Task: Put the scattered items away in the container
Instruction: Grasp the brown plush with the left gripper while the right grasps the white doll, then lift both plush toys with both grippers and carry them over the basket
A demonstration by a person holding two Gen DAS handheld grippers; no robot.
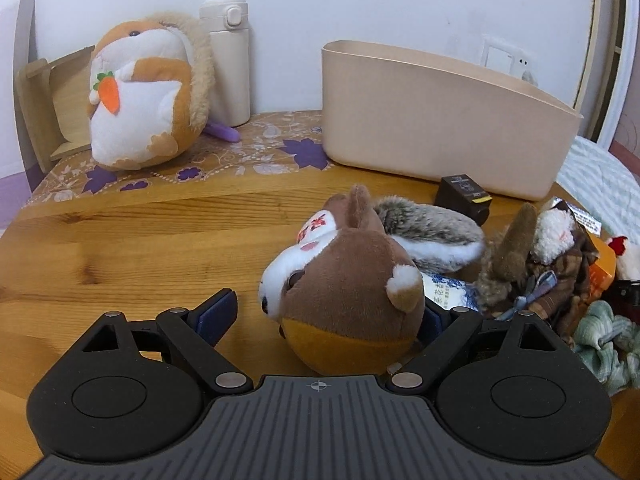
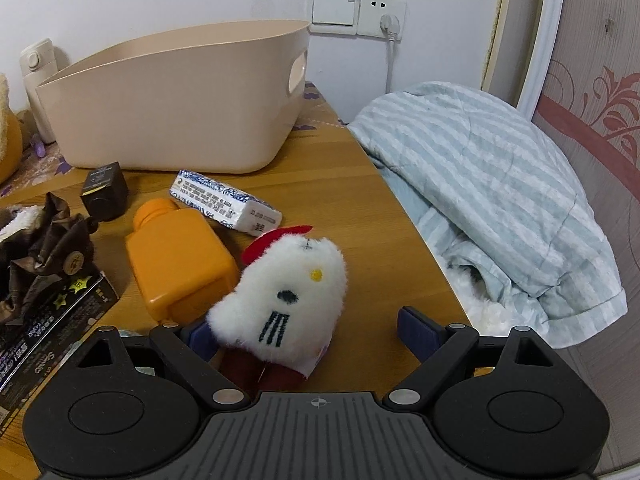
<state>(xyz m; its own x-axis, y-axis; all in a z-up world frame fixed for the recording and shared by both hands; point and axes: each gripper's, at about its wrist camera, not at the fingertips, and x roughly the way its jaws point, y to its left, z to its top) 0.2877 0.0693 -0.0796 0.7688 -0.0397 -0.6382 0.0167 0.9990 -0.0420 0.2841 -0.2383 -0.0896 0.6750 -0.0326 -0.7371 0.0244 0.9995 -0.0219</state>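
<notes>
The beige plastic bin (image 1: 440,120) stood at the back of the wooden table (image 1: 140,248), against the white wall, and served as the landmark for everything else. From the left wrist view only its outer wall and a strip of the inner far wall showed; nothing could be seen inside it, and its floor was hidden. From the right wrist view the bin (image 2: 180,100) showed the same bare inner wall and an oval handle cut-out in its end.

Just in front of the bin lay a small dark box (image 2: 105,192), and beside that a blue-and-white packet (image 2: 226,204). Nearer than these, an orange bottle (image 2: 180,264) lay on its side. In front of the bin, toward the camera, a brown squirrel plush (image 1: 348,288) sat between the fingers of the left gripper (image 1: 326,312), whose jaws stood released and wide; one pad (image 1: 216,312) was clear of the toy, the other was hidden behind it, so no grip showed.

The right gripper (image 2: 308,332) was likewise spread wide, with a white fluffy plush with a red bow (image 2: 288,296) lying between its fingers, close against one pad and well apart from the other.

Left of the bin stood a cream flask (image 1: 228,60) and a big hamster plush holding a carrot (image 1: 144,96). Right of the bin, off the table edge, lay a striped blanket (image 2: 500,184)
</notes>
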